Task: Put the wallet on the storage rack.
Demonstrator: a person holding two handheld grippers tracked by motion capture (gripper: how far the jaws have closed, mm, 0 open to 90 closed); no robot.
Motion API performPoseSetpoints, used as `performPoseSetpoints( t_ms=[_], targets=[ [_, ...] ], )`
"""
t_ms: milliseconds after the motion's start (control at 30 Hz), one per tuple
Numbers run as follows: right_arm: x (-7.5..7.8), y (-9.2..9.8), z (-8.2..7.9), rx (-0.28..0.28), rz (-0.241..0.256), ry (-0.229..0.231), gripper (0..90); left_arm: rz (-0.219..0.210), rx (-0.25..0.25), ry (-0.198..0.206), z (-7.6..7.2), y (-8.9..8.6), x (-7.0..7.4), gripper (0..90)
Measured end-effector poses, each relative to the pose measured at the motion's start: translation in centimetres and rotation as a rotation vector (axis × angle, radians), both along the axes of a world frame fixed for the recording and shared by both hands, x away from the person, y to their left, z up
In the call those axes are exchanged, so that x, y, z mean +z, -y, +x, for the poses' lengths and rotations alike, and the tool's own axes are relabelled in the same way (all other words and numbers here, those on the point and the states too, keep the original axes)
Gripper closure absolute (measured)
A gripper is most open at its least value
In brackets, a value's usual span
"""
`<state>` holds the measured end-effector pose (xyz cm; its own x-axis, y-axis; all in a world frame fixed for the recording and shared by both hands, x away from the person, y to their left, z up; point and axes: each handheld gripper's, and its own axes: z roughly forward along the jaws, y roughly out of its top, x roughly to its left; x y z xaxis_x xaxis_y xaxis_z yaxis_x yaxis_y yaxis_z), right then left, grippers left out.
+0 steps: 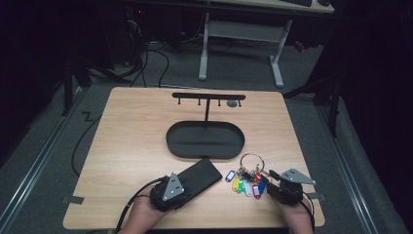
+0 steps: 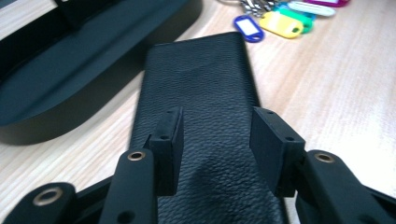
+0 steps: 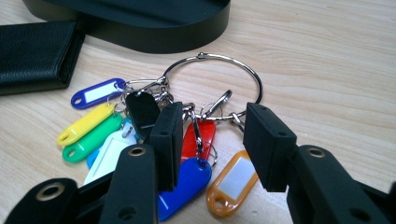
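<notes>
- Where the left tongs [image 1: 191, 181] hang over the desk [image 1: 131, 131] near its front edge, the jaws stand apart above a black wallet [image 1: 199, 176]; in the left gripper view both pads [image 2: 170, 140] sit over the wallet's [image 2: 201, 93] near end with a gap between them, gripping nothing.
- The wallet is long, flat and grain-textured, lying slantwise with its far end just beside the front rim of the tray [image 1: 204, 140].
- The right tongs [image 1: 271, 174] sit near the desk's front right corner, jaws parted, over a bunch of tags on a ring [image 1: 252, 162]; in the right gripper view the pads [image 3: 268, 144] straddle the ring's [image 3: 212, 84] near arc. Whether they touch it cannot be told; nothing is clamped.
- The ring is thin bright metal, lying flat, with small clips and plastic tags fanned towards the front edge: blue [image 3: 97, 92], yellow [image 3: 85, 123], green [image 3: 91, 139], white [image 3: 109, 154], black [image 3: 142, 112], red [image 3: 201, 135], a second blue [image 3: 184, 186] and orange [image 3: 231, 182].
- The tray is a black oval dish at mid-desk, with a post rising from its back and a crossbar [image 1: 208, 96] carrying small hooks near the desk's back edge.
- The tags lie between the wallet and the right tongs, close to the tray's front right curve.
- A hand [image 1: 141, 217] holds the left tongs from the front edge; another hand [image 1: 294, 217] holds the right.
</notes>
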<state>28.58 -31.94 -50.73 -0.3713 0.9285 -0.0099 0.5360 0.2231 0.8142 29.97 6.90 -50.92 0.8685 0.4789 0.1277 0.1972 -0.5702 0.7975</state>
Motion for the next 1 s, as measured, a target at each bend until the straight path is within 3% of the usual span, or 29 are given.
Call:
performPoseSetpoints(
  t_ms=[100,400,567,767,1000],
  targets=[
    [-0.1,-0.1,-0.3,0.001,-0.011,-0.001,57.7,-0.001,-0.002,-0.01,0.1,0.5,-0.2,54.5],
    [-0.4,-0.4,-0.1,0.009,-0.019,-0.021,56.6,0.077,0.006,0.007,0.1,2.6,-1.0,48.3],
    [-0.3,-0.6,0.0,0.02,-0.023,-0.019,56.5,0.118,0.001,0.055,-0.2,3.0,-1.4,48.4],
    [-0.1,-0.9,0.1,0.024,-0.018,-0.005,56.9,0.21,-0.009,0.187,-1.3,3.5,-2.1,50.3],
    [-0.1,-0.9,0.1,0.03,-0.014,-0.011,57.6,0.208,-0.02,0.2,-1.4,3.3,-2.1,56.4]
  ],
)
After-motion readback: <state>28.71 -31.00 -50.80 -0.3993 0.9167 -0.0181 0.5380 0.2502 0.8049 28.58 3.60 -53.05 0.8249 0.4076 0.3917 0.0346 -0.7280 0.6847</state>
